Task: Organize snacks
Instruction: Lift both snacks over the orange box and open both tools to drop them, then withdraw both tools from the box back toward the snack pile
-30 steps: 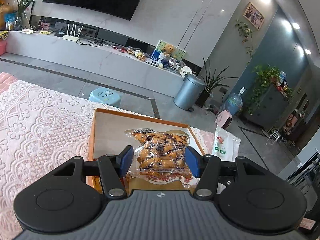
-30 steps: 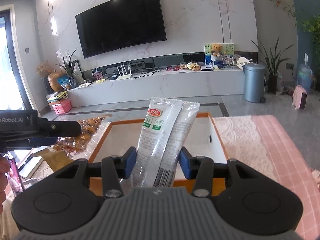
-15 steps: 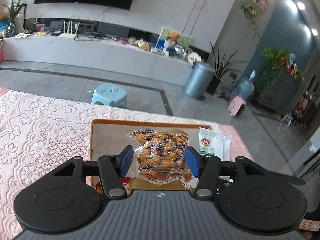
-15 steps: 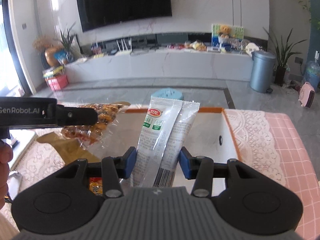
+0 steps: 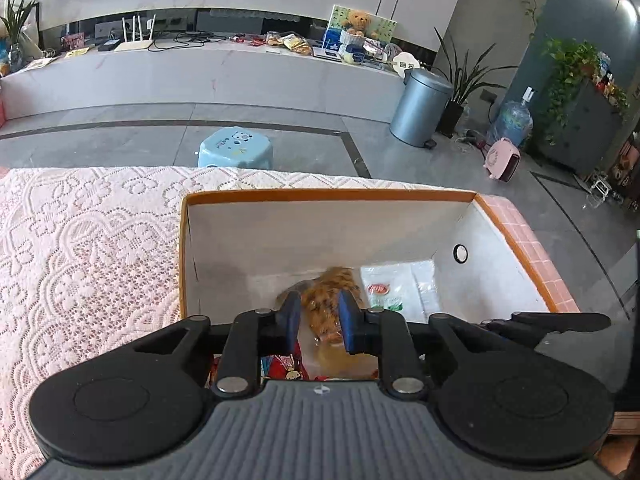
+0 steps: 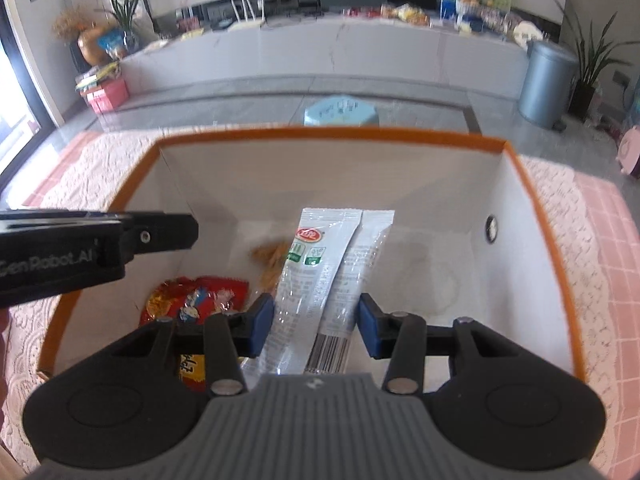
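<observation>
Both snack packs are down inside the orange-rimmed box [image 6: 332, 136].

- Brown snack pack [image 5: 326, 300]: blurred, low in the box, pinched between your left gripper [image 5: 319, 322] fingers, which are drawn in narrow around it. Whether the film is truly clamped or just bunched between the pads is hard to tell through the blur.
- White twin-sachet pack [image 6: 328, 276]: held upright-ish between your right gripper [image 6: 316, 328] fingers at a middling width. The left pad touches the film; a sliver of gap shows at the right pad. Its top leans toward the far wall.
- Red snack bag [image 6: 196, 300]: lying on the box floor at the near left, partly under your right gripper body.
- The box sits on a lace-covered desk [image 5: 88, 248].

Risks from here:
- The two grippers are crowded in one box. Your left gripper's arm crosses close beside the white pack, so pulling either hand out crookedly could knock the other's pack or catch the rim.
- Slick film could cling to a pad on release and lift back out.
- The white pack may topple onto the brown one if let go while leaning.
</observation>
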Tool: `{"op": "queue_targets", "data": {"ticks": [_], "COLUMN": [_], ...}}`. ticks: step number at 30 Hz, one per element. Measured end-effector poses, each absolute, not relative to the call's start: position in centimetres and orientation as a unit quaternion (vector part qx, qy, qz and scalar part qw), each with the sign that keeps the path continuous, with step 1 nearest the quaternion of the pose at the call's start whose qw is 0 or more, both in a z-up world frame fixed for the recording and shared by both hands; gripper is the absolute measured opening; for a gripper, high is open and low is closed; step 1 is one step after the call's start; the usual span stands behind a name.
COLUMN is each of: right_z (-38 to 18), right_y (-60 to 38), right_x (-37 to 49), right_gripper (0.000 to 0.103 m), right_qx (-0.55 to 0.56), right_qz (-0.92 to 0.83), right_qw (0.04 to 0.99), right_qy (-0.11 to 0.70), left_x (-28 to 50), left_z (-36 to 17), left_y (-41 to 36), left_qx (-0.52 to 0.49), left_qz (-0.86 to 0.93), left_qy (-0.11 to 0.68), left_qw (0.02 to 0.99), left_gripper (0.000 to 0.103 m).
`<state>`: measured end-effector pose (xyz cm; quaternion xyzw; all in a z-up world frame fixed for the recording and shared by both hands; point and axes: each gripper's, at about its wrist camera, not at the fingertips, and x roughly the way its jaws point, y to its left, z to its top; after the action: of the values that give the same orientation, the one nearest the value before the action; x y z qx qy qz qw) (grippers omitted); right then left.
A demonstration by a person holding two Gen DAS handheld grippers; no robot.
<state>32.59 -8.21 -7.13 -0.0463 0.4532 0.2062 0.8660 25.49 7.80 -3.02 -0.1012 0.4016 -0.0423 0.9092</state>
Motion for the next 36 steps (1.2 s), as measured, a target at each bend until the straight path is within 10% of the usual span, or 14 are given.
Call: {"op": "queue_targets", "data": {"ticks": [14, 28, 36], "right_z": [-8.7, -5.9, -2.5], "right_y": [-6.3, -6.5, -7.3], "right_x": [33.9, 31.9, 28.4], "right_gripper": [0.046, 0.097, 0.099], "right_qx": [-0.067, -0.096, -0.087], "right_qz": [0.184, 0.176, 0.158], "right_qw": [0.849, 0.873, 0.9], "right_qy": [0.49, 0.445, 0.397], "left_x": [24.6, 23.0, 20.9], "left_z": [-2.3, -1.0, 1.1], "left_y": [8.9, 8.6, 7.8], "left_qx": [-0.109, -0.109, -0.085], "left_qz": [-0.022, -0.04, -0.016], "left_qy": [0.39, 0.358, 0.32], "left_qw": [0.914, 0.926, 0.943], "left_gripper": [0.046, 0.066, 0.076]}}
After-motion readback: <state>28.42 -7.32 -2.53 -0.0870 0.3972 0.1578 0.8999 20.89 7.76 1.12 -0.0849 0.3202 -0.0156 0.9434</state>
